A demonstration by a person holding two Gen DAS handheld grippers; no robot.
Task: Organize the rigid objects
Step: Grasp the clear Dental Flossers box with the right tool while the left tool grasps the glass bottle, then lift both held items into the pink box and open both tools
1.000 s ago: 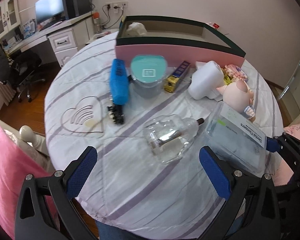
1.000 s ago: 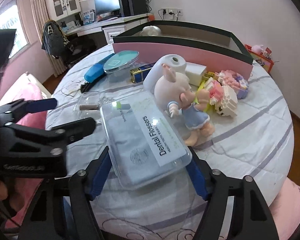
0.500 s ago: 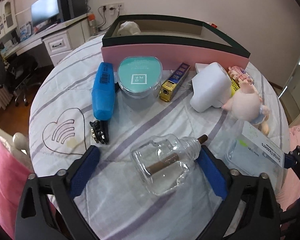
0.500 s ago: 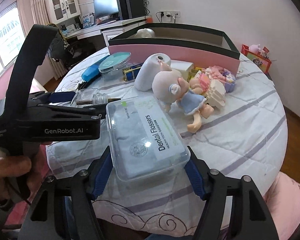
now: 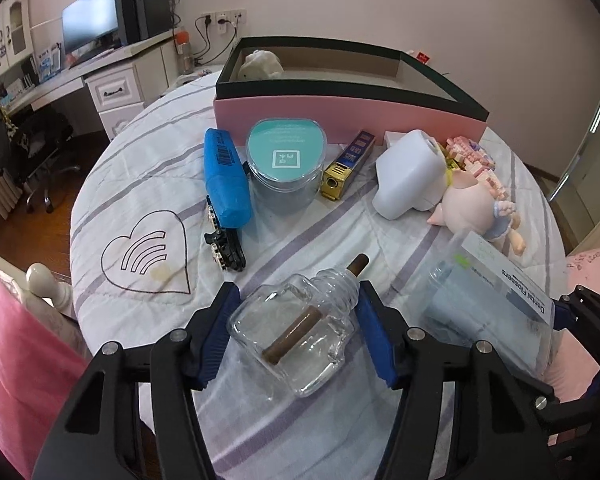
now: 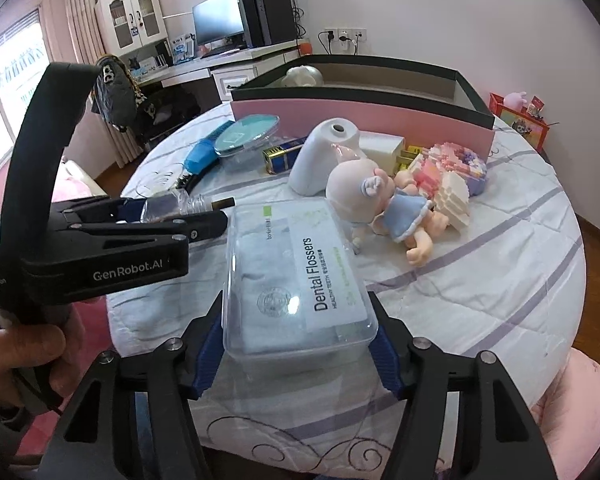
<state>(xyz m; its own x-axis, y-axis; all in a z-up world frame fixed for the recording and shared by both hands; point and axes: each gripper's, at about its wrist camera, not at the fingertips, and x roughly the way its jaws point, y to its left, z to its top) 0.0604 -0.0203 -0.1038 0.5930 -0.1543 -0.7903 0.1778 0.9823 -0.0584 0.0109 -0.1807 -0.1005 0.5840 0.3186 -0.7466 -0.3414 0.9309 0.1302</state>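
My view takes in 1 round table (image 5: 148, 184) under a white cloth with purple stripes and 1 stitched heart outline. At its far edge stands 1 large box (image 5: 348, 116), pink outside with a dark rim; inside it I can make out only 1 pale lumpy thing in the far left corner.

My right tongs (image 6: 300, 350) grip 1 clear plastic case (image 6: 296, 280) by its near end, both blue pads against its sides. Its label reads "Dental Flossers"; pale contents show through the plastic, too blurred to count.

My left tongs (image 5: 294, 338) have closed to a narrow gap around 1 clear glass bottle (image 5: 296, 336) lying on its side on the table's near edge, pads at its flanks. Inside it lies 1 brown stick, with a brown stub poking from the neck. The housing of the left tongs reads "GenRobot.AI".

In front of the box sit 1 clear tub (image 5: 286, 168) with a teal lid bearing a square code, 1 white plastic device (image 5: 408, 174), 1 blue item (image 5: 225, 178) with a barcode, 1 pig doll (image 5: 476, 208) in a blue dress, 1 blue and gold carton (image 5: 348, 164), and 1 black hair clip (image 5: 226, 248).
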